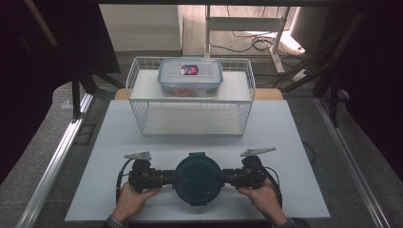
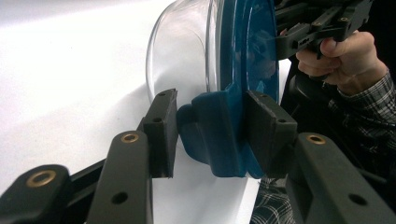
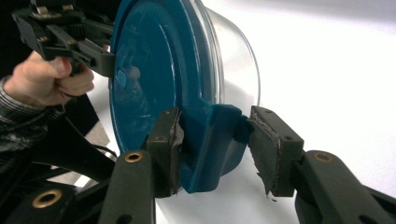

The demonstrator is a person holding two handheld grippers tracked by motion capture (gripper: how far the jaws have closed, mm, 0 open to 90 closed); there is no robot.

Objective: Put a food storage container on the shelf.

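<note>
- Currently resting near the front edge of a white table [image 1: 285,123]: a round glass container [image 2: 180,56] with a blue lid [image 1: 197,178], between the two grippers.
- Approaching from the left, left gripper [image 1: 164,178]: jaws standing apart around a blue lid tab [image 2: 217,133], one pad [image 2: 266,126] touching the tab, the other pad just beside it with a small gap showing.
- Approaching from the right, right gripper [image 1: 230,177]: jaws standing apart around the opposite tab [image 3: 212,144], near pad [image 3: 169,140] touching or nearly touching, far pad clear of the tab; worn, torn facing showing on both pads.
- Gripping the handles from below: left hand [image 1: 133,199] and right hand [image 1: 259,194], checked cuffs showing at the wrists.
- Standing at the far end of the table: a white wire basket [image 1: 138,95] carrying a shelf, with a clear rectangular box [image 1: 190,78] sitting on top; blue-rimmed lid, red and blue label, reddish contents not identifiable.
- Bordering the table on both sides: metal rails [image 1: 57,156] over grey floor.
- Occupying the background: a white frame [image 1: 242,23], loose cables [image 1: 259,45] on the floor, dark drapes at either side.
</note>
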